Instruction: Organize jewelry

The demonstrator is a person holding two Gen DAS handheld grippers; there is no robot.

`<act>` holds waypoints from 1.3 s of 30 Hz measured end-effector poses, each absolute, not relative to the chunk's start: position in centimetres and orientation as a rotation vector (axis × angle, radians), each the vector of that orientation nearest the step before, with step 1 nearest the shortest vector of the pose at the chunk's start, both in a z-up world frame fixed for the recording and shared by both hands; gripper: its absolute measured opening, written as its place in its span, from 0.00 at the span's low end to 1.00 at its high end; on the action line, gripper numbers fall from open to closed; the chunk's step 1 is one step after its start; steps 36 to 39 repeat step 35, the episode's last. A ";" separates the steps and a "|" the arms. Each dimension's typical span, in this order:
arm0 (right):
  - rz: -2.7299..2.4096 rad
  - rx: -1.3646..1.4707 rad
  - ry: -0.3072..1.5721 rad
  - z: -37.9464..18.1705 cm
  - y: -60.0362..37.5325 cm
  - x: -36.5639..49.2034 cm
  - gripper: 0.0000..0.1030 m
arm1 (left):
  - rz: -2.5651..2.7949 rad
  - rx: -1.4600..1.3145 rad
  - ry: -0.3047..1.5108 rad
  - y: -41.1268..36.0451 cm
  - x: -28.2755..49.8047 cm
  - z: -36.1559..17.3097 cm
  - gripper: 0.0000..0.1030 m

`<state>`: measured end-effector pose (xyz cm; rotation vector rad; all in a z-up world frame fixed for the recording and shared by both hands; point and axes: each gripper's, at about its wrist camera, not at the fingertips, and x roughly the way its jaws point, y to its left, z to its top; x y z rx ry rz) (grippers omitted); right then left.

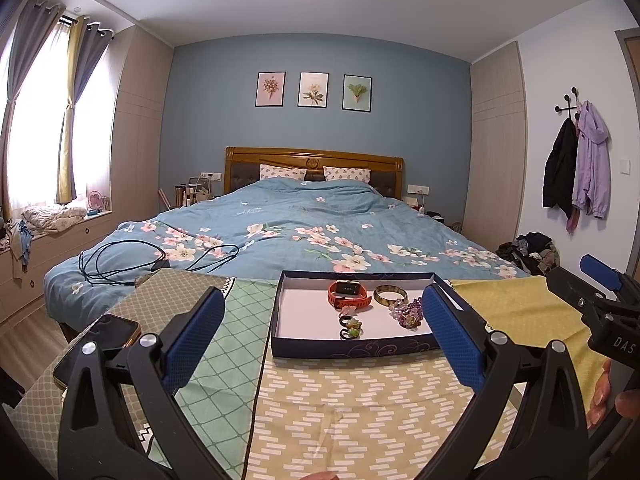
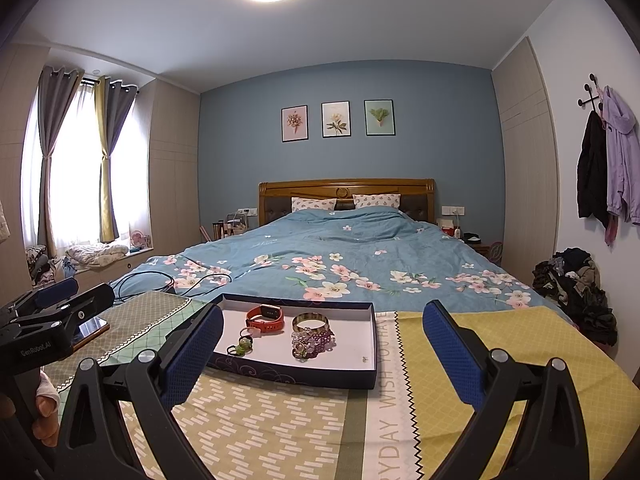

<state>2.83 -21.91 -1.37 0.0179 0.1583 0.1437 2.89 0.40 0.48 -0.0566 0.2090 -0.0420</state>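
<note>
A: What is seen at the centre of the left wrist view?

B: A shallow dark blue box point(image 1: 352, 346) with a white floor is seen on the cloth-covered desk point(image 1: 360, 408), between the two blue pads of the left gripper point(image 1: 320, 334). Its jaws are spread wide and nothing is held between them.

A: And what is laid in the box?

B: An orange watch point(image 1: 347, 294) is placed toward the far wall, with a gold bangle point(image 1: 391, 294) just beside it on the right. A heap of purple beads point(image 1: 408, 312) is found below the bangle, and small rings with green stones point(image 1: 351, 327) are set near the front wall.

A: How is the right gripper shown?

B: In the right wrist view the right gripper point(image 2: 322, 350) is held with its jaws wide apart too, and nothing is gripped. The box point(image 2: 296, 376) is seen left of centre there, partly behind the left pad.

A: Is anything else noted?

B: A phone point(image 1: 98, 350) is seen at the lower left of the left wrist view, on the desk. A bed point(image 1: 280, 236) with a flowered blue cover fills the middle of the frame, and a black cable point(image 1: 132, 260) is coiled on its near left corner.
</note>
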 end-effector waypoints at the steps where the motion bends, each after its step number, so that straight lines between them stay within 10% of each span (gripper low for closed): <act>1: 0.144 0.018 0.157 -1.4 -21.9 2.8 0.94 | -0.040 -0.056 0.208 0.4 2.9 0.5 0.94; 39: 0.060 -0.022 0.405 -2.9 -28.0 7.3 0.94 | -0.019 -0.021 0.330 1.7 5.7 -0.8 0.94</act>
